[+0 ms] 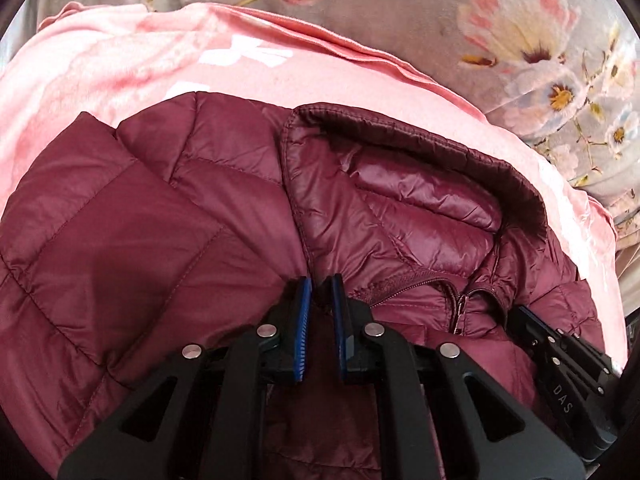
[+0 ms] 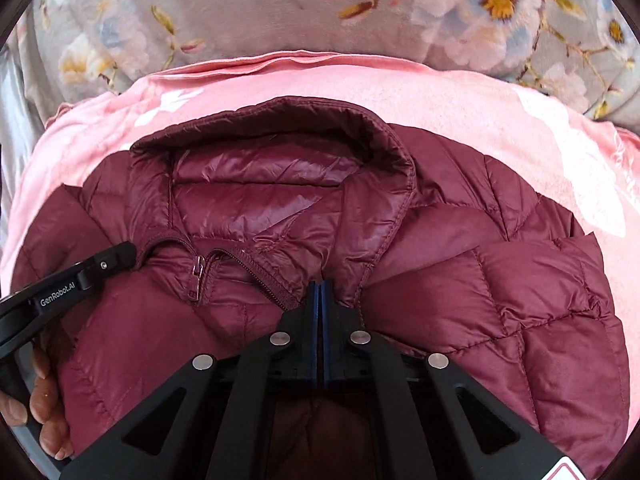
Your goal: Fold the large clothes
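Note:
A maroon quilted puffer jacket (image 1: 192, 216) lies on a pink blanket (image 1: 100, 72), collar (image 1: 400, 136) away from me, zipper partly open at the neck. My left gripper (image 1: 320, 284) pinches jacket fabric just left of the collar between its blue pads, which stay slightly apart. My right gripper (image 2: 322, 286) is shut tight on the jacket (image 2: 500, 280) near the right side of the collar (image 2: 340, 120). The right gripper also shows at the lower right of the left wrist view (image 1: 560, 344), and the left gripper at the left of the right wrist view (image 2: 100, 268).
The pink blanket (image 2: 440, 96) covers a grey floral bedspread (image 1: 520, 40), also seen in the right wrist view (image 2: 240, 12). A hand (image 2: 44, 400) holding the left gripper shows at the lower left.

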A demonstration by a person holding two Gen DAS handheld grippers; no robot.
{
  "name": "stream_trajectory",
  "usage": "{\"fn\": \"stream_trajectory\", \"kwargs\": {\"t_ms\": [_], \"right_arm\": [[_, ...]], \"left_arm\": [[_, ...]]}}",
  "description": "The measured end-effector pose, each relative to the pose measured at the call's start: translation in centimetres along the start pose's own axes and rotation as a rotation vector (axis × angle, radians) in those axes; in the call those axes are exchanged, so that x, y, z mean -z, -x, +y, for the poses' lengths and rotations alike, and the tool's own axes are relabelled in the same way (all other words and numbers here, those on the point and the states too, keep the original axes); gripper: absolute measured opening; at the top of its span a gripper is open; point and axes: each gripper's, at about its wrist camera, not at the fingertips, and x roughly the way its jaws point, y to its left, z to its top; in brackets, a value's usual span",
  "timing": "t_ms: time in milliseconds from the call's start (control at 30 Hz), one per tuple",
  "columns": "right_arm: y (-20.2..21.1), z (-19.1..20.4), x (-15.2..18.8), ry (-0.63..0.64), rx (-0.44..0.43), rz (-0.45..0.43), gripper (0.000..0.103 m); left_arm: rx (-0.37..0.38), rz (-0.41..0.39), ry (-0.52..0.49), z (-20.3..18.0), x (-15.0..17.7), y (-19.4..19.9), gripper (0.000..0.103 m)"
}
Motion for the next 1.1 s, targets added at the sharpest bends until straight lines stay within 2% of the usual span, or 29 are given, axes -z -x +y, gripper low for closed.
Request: {"fn": "stream_trajectory", "kwargs": {"t_ms": [167,233,333,367,400,433,467,500,533,600,633,700,767,800,900,1000,1100], "right_arm": [[0.0,-0.5,-0.3,-0.019,-0.039,0.005,0.000],[0.8,-1.4,-0.9,-0.055,-0.097,0.009,0.002],[2.9,-3.1,-2.7,-0.158,-0.208,-0.038,0.013],[3.7,-4.0,-3.9,-0.213,-0.260,-0.062,0.021],[3.9,-4.5,-4.8,-0.251,-0.295,-0.072,0.026],[4.0,-5.1,-5.8,-0.300,-0.336,-0.081,0.040],[3.7,-5.9,-6.9,-0.365,-0.393,-0.085,0.049],[3.2,-6.3,-7.6,-0.409,-0.431,-0.081,0.050],[2.3,-6.8,-8.5,-0.463,-0.456,-0.070,0.050],[1.1,-7.1,-9.4,-0.527,-0.451,-0.052,0.050],[0.3,-7.4,-9.7,-0.573,-0.452,-0.039,0.050],[-0.6,-8.0,-9.8,-0.639,-0.461,-0.040,0.042],[-1.3,-8.0,-10.0,-0.637,-0.444,-0.040,0.028],[-1.8,-7.7,-10.1,-0.609,-0.421,-0.029,0.024],[-3.4,-6.0,-9.5,-0.454,-0.340,0.046,0.013],[-4.3,-5.0,-8.3,-0.326,-0.253,0.088,0.009],[-5.2,-4.7,-7.2,-0.253,-0.185,0.110,0.000]], "left_arm": [[-0.008,-0.015,-0.014,-0.1,0.1,-0.2,0.010],[0.012,-0.008,0.010,0.3,0.0,0.0,0.011],[0.102,-0.008,0.108,1.9,-1.5,1.6,0.011],[0.123,-0.030,0.137,2.4,-2.6,2.5,0.015],[0.136,-0.044,0.156,2.7,-3.5,3.0,0.025],[0.160,-0.057,0.189,3.1,-4.9,3.5,0.032],[0.189,-0.061,0.221,3.3,-6.2,3.7,0.046],[0.212,-0.058,0.257,3.5,-7.5,3.5,0.052],[0.222,-0.052,0.277,3.5,-8.3,3.2,0.052],[0.235,-0.008,0.300,3.1,-10.0,1.8,0.054],[0.234,0.028,0.323,3.2,-10.7,0.8,0.054],[0.239,0.068,0.381,3.4,-11.1,-0.7,0.053],[0.214,0.101,0.428,3.6,-11.3,-2.4,0.049],[0.186,0.116,0.423,3.6,-11.3,-3.0,0.038],[0.093,0.168,0.338,3.0,-10.6,-4.7,0.021],[0.060,0.185,0.273,2.7,-9.4,-5.3,0.020],[0.057,0.180,0.229,2.7,-8.5,-5.4,0.020]]}}
